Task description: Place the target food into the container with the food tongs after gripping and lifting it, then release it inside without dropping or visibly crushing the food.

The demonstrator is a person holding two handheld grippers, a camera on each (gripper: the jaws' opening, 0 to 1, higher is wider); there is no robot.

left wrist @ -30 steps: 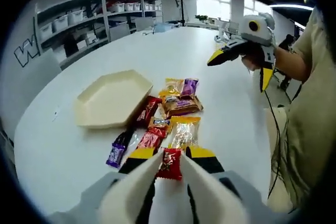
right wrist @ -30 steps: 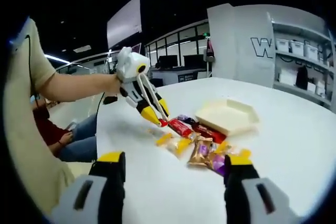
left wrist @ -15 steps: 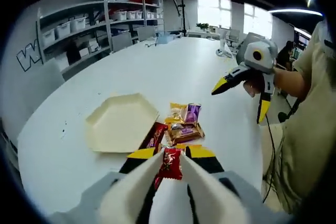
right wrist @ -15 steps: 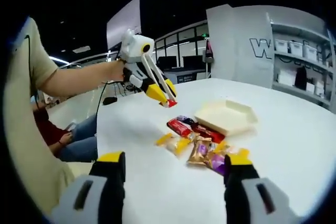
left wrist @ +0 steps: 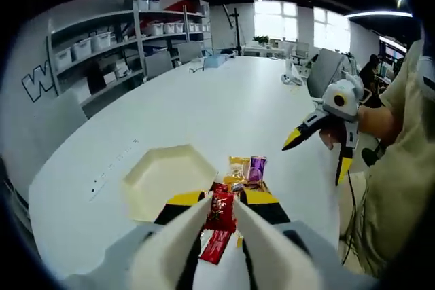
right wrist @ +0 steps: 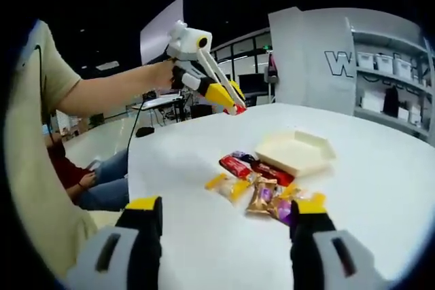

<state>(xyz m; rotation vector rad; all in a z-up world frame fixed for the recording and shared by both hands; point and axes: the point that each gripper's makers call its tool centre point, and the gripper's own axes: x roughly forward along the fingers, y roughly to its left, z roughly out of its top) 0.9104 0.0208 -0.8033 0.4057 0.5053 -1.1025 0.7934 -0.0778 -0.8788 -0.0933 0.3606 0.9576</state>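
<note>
My left gripper (left wrist: 221, 203) is shut on a small red-wrapped candy (left wrist: 221, 210), held high above the table; in the right gripper view that gripper (right wrist: 234, 105) hangs in the air up and to the left of the tray, the red candy (right wrist: 238, 109) at its tips. The cream hexagonal tray (left wrist: 168, 178) (right wrist: 295, 152) lies empty on the white table. My right gripper (right wrist: 224, 216) stands open near the table's edge with nothing between its jaws; in the left gripper view it (left wrist: 319, 150) is held off the table's right side.
A pile of wrapped snacks (right wrist: 262, 187) (left wrist: 246, 170) lies on the table (left wrist: 224, 100) beside the tray. Shelves with white bins (left wrist: 102, 39) stand along the far wall. A seated person (right wrist: 75, 178) is at the left of the right gripper view.
My left gripper has risen higher with the red candy and moved toward the tray. The right gripper has stayed in place, open.
</note>
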